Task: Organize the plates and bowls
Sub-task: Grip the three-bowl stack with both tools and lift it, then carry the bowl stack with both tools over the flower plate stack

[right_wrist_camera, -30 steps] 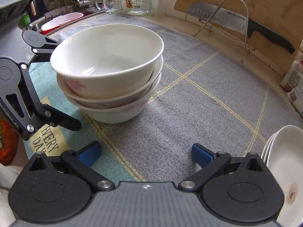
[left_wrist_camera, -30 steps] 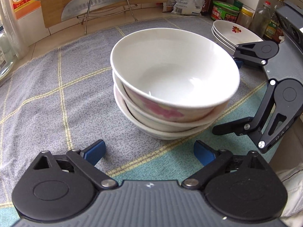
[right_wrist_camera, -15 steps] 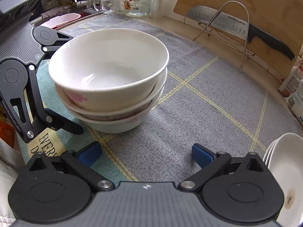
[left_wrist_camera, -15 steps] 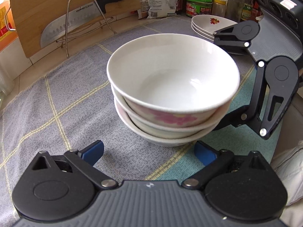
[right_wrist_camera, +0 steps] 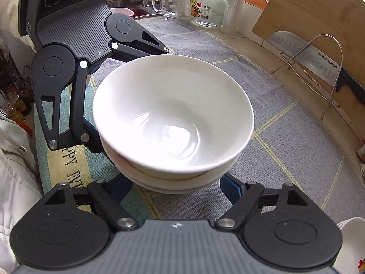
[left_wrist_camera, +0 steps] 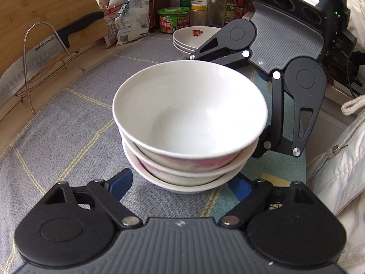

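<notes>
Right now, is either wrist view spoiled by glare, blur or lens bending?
Left wrist view: sharp, daylight even, fisheye bows the cutting board. Right wrist view: soft glare inside the top bowl, slight blur at its left rim; edges curve.

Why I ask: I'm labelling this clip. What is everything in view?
bowls: 3, white, stacked mid-mat
plates: stack, white with red print, behind bowls
mat: 1, grey and teal, under the bowls
board: 1, wooden, at the wall
knife: 1, black-handled, against the board
jar: 1, clear, far edge
mug: 1, clear, beside jar
bottles: several, mixed, behind plates
jacket: 1, pale, near side
left gripper: 1, black, closing around bowls
right gripper: 1, black, closing around bowls
</notes>
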`<state>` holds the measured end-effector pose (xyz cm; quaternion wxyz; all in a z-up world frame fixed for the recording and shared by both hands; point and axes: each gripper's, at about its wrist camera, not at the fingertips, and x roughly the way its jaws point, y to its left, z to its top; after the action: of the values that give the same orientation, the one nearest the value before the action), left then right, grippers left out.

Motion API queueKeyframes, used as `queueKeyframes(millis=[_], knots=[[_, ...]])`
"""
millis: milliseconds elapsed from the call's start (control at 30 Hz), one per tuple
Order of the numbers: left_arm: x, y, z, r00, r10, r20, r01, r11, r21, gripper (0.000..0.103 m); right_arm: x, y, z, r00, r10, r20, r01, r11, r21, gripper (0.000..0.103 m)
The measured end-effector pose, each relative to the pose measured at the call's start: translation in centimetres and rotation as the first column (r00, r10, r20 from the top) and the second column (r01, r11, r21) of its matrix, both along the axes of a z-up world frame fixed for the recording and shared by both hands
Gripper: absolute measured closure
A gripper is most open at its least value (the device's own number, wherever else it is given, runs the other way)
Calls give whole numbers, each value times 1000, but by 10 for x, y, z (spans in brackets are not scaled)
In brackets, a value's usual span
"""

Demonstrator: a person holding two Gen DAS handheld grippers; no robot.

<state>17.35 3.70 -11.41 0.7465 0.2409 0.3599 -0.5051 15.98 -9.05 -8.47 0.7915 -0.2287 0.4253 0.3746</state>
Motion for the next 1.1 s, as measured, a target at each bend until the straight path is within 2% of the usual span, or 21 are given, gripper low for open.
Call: queueKeyframes(millis=[267, 567, 1100], knots=[[3, -5, 3, 995, -96, 6, 96, 995, 14, 20, 2, 0, 3, 999, 47, -24, -47, 999, 2, 21], [5, -5, 4, 990, -139, 8, 139, 989, 56, 21, 6, -1, 3, 998, 51, -41, -50, 998, 24, 21], [7, -7, 0, 988, -154, -3, 153, 986, 72, 21, 4, -2, 3, 999, 28, -36, -27, 999, 34, 21]])
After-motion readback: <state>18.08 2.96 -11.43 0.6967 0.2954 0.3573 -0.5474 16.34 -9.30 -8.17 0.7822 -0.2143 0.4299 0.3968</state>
